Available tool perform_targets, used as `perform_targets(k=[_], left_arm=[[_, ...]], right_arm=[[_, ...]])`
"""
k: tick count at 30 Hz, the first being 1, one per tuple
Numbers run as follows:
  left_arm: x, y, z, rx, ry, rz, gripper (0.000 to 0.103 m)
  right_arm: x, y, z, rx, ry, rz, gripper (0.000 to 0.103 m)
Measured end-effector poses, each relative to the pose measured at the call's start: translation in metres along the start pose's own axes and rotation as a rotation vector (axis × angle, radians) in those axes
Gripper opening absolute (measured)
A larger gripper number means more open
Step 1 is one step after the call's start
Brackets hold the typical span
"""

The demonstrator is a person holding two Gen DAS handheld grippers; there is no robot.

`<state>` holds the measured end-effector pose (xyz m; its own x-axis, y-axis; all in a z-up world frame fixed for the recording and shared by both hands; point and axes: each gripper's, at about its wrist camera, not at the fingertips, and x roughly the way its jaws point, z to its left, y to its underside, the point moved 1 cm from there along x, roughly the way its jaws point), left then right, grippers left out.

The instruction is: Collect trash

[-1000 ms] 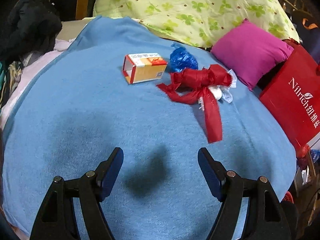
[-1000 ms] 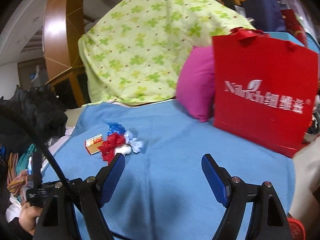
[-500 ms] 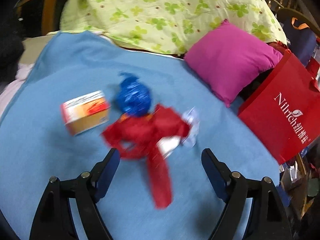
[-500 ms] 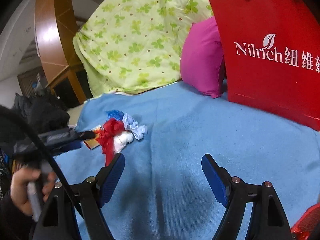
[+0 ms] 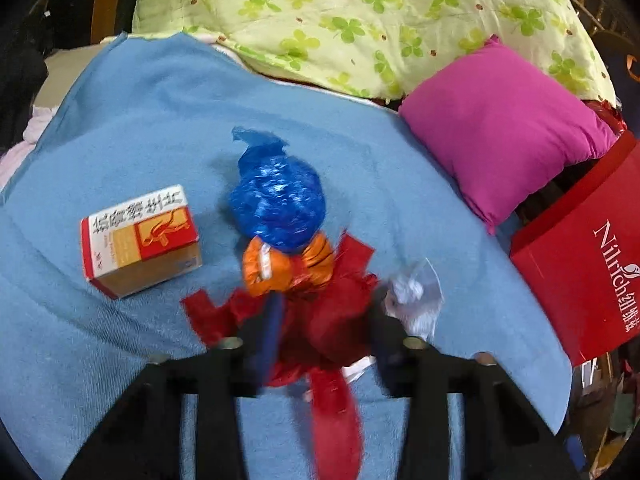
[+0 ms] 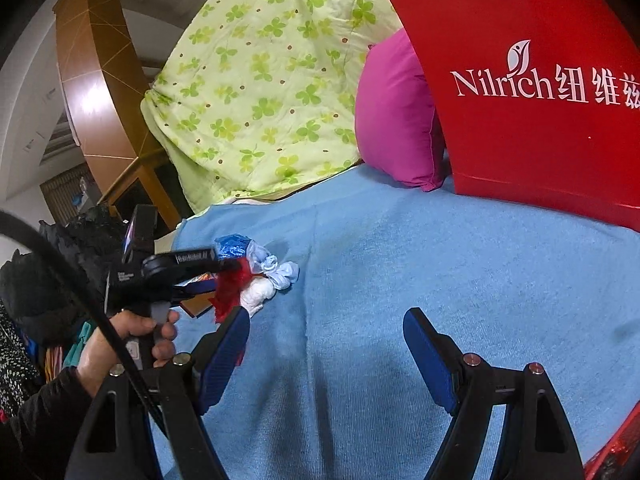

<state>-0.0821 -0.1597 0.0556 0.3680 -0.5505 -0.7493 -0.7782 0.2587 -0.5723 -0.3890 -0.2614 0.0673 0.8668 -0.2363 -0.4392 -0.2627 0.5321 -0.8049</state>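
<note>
A: What writing could be read?

B: The red paper bag (image 6: 532,92) at the far right carried "Nilrich" in white with Chinese characters after it. The small carton (image 5: 140,240), lying on the blue blanket (image 5: 120,140) left of the trash heap, had black Chinese characters on its white top and a red-and-yellow panel; I could not read them.

A: And the trash?

B: In the middle of the blanket: a blue plastic wad (image 5: 278,204) farthest, an orange wrapper (image 5: 288,266) touching its near side, then the red ribbon wad (image 5: 324,320), with a crumpled clear wrapper (image 5: 414,300) at its right.

A: The grippers?

B: The left gripper (image 5: 324,340) had its fingers narrowed around the red ribbon wad, blurred, so whether it was fully clamped I could not tell. The right gripper (image 6: 326,356) was spread wide over bare blanket, holding nothing.

A: Did the views differ?

B: Only the right wrist view showed the left hand (image 6: 120,340) and a white tissue (image 6: 258,294); only the left showed the orange wrapper.
</note>
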Motion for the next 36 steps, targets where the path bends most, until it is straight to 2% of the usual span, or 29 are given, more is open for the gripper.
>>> perform_targets(k=[2,7,8,9,19,20,22,23,24,26,28,31,36], left_arm=[[-0.004,0.003,0.006,-0.009,0.006,0.003,0.037],[-0.019,0.013,0.018,-0.011,0.006,-0.008,0.023],[-0.022,0.014,0.02,-0.008,0.005,-0.014,0.014],[-0.028,0.017,0.022,-0.001,0.0,-0.018,0.01],[-0.096,0.044,0.063,0.039,-0.116,-0.092,0.012],[-0.098,0.046,0.067,0.041,-0.125,-0.088,0.015],[-0.098,0.051,0.073,0.04,-0.139,-0.071,0.035],[-0.098,0.056,0.078,0.034,-0.153,-0.061,0.056],[-0.099,0.059,0.082,0.03,-0.16,-0.062,0.072],[-0.101,0.065,0.088,0.019,-0.18,-0.071,0.075],[-0.101,0.068,0.094,0.0,-0.187,-0.051,0.075],[-0.11,0.071,0.1,-0.025,-0.183,-0.066,0.076],[-0.113,0.06,0.087,0.0,-0.191,-0.087,0.081]], right_arm=[[-0.001,0.001,0.001,-0.001,0.003,0.0,0.082],[-0.002,0.001,0.002,-0.011,0.015,0.0,0.082],[-0.002,0.001,0.002,-0.011,0.017,-0.001,0.082],[-0.002,0.001,0.002,-0.012,0.019,-0.002,0.082],[-0.003,0.001,0.002,-0.016,0.02,-0.001,0.082],[-0.003,0.001,0.001,-0.016,0.019,-0.001,0.082],[-0.003,0.001,0.002,-0.015,0.019,0.0,0.082],[-0.003,0.001,0.002,-0.016,0.02,-0.001,0.082],[-0.003,0.001,0.002,-0.016,0.019,-0.001,0.082],[-0.003,0.001,0.002,-0.016,0.02,-0.001,0.082],[-0.003,0.001,0.002,-0.015,0.019,-0.001,0.082],[-0.003,0.001,0.002,-0.015,0.018,-0.002,0.082],[-0.004,0.004,0.004,-0.023,0.018,0.0,0.082]])
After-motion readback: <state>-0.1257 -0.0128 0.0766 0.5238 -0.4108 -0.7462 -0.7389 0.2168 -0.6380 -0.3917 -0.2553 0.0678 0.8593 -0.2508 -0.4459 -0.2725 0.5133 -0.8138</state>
